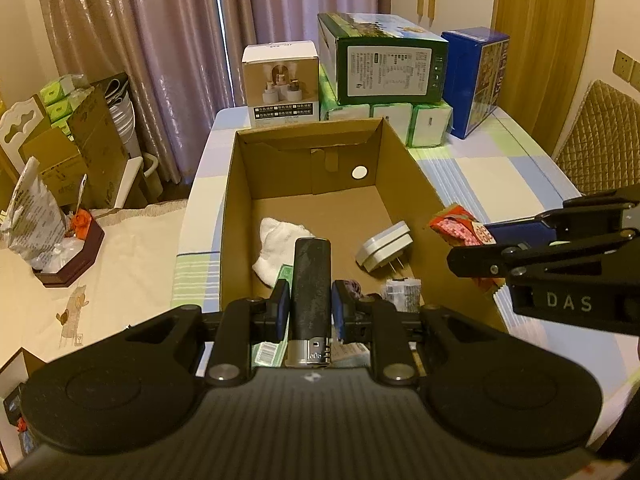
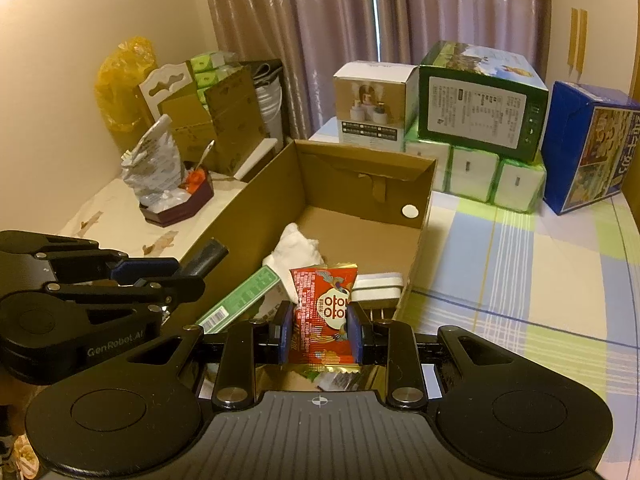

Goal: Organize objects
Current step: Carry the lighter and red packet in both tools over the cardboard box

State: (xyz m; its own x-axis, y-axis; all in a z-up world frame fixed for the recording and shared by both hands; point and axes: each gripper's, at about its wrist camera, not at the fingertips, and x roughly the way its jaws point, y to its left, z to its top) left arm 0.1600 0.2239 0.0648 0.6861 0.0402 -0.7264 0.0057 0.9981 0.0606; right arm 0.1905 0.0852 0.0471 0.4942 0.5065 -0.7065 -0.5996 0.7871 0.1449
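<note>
An open cardboard box [image 1: 240, 200] [image 2: 424, 184] stands on the checked table. Over its near end my left gripper [image 1: 310, 308] is shut on a black lighter [image 1: 311, 280] with a metal cap toward the camera. My right gripper [image 2: 318, 326] is shut on a red snack packet [image 2: 324, 304], held above the box's near right corner; the packet [image 1: 456, 224] also shows at the right of the left wrist view. Inside the box lie a white cloth [image 1: 276, 248] [image 2: 298, 248], a white plug adapter [image 1: 386, 248] [image 2: 378, 286] and a green carton [image 2: 240, 300].
Stacked product boxes [image 1: 384, 64] [image 2: 484, 100], tissue packs [image 1: 428, 124] and a blue box [image 1: 476, 76] [image 2: 588, 144] line the table's far edge. A side table to the left holds a dark tray [image 1: 68, 256] [image 2: 176, 204] with bags. Curtains hang behind.
</note>
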